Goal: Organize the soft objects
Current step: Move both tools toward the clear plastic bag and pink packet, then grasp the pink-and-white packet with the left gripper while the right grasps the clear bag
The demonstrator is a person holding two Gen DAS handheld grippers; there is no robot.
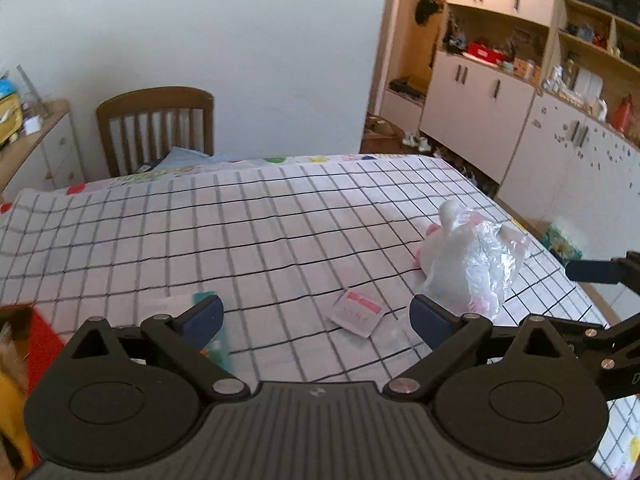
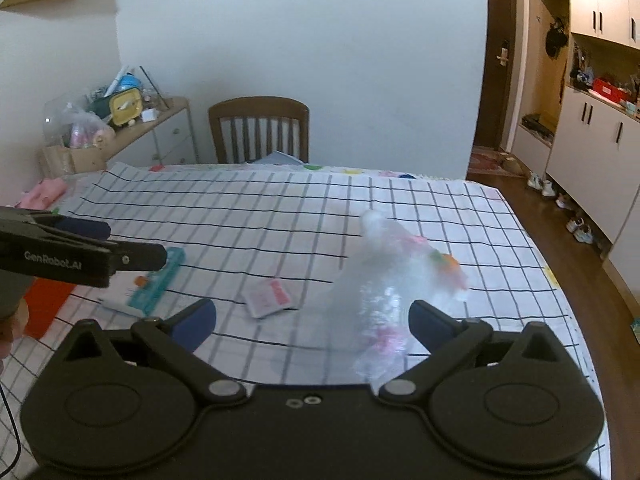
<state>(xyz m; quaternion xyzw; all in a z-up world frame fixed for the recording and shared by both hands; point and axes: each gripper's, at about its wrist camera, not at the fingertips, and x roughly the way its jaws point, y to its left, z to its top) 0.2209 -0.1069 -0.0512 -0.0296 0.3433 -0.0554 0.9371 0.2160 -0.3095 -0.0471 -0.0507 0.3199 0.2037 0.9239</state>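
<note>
Spread over the table, a black-gridded white cloth [image 1: 280,220] is carrying the plastic-wrapped white plush toy [image 1: 468,264]; left gripper [image 1: 316,316] and right gripper [image 2: 312,322] are hovering spread wide, empty, apparently preparing a grasp.

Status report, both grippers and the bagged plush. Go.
Left gripper open, empty. Right gripper open, empty. Bagged plush toy lying on checked cloth, untouched. Small sachet nearby, not blocking.

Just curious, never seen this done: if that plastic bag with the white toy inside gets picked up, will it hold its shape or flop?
Probably flop: the plastic bag looks thin and crinkled. Likely light, since the plush toy inside seems soft. Its glossy film may slip.
</note>
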